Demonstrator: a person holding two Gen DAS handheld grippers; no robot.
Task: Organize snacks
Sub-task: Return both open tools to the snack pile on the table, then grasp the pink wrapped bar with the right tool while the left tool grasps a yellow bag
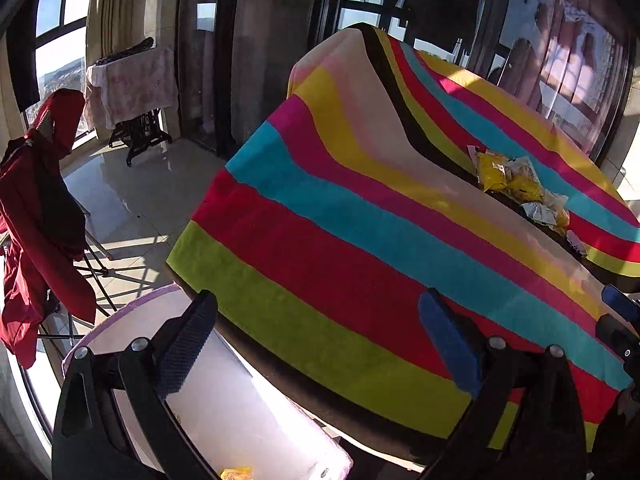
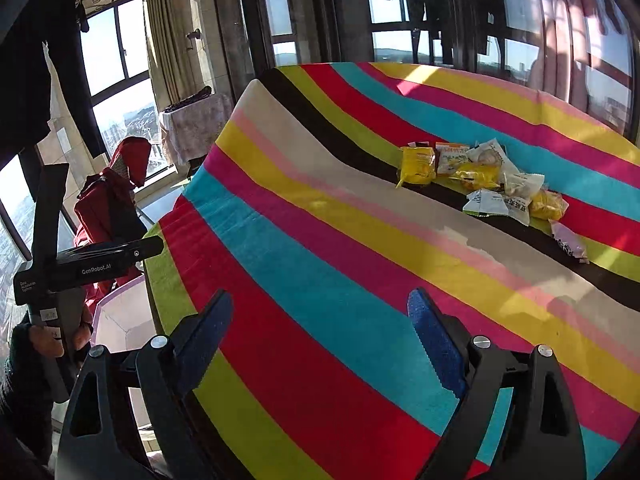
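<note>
The snack packets (image 2: 496,184) lie in a loose heap on the striped cloth (image 2: 320,240) that covers the table, toward its far right part, resting across the black and green stripes. In the heap, a yellow packet (image 2: 418,164) sits at the left end, an orange-and-white packet (image 2: 450,158) just beside it, white packets in the middle, and a pink packet (image 2: 568,240) apart at the right end. From the left wrist view the same heap (image 1: 520,184) shows at the cloth's right side, with yellow wrappers most visible.

Both grippers are well apart from the heap, over the near edge of the cloth. The right gripper (image 2: 320,336) has its fingers spread wide with nothing between them — only cloth beneath. The left gripper (image 1: 316,336) is likewise spread and empty, hanging over the cloth's near-left corner.

Left of the cloth and lower stands a pink-rimmed white box (image 1: 224,392); a small yellow item (image 1: 236,473) lies inside it. Farther left, a red jacket (image 1: 36,216) hangs on a rack.
</note>
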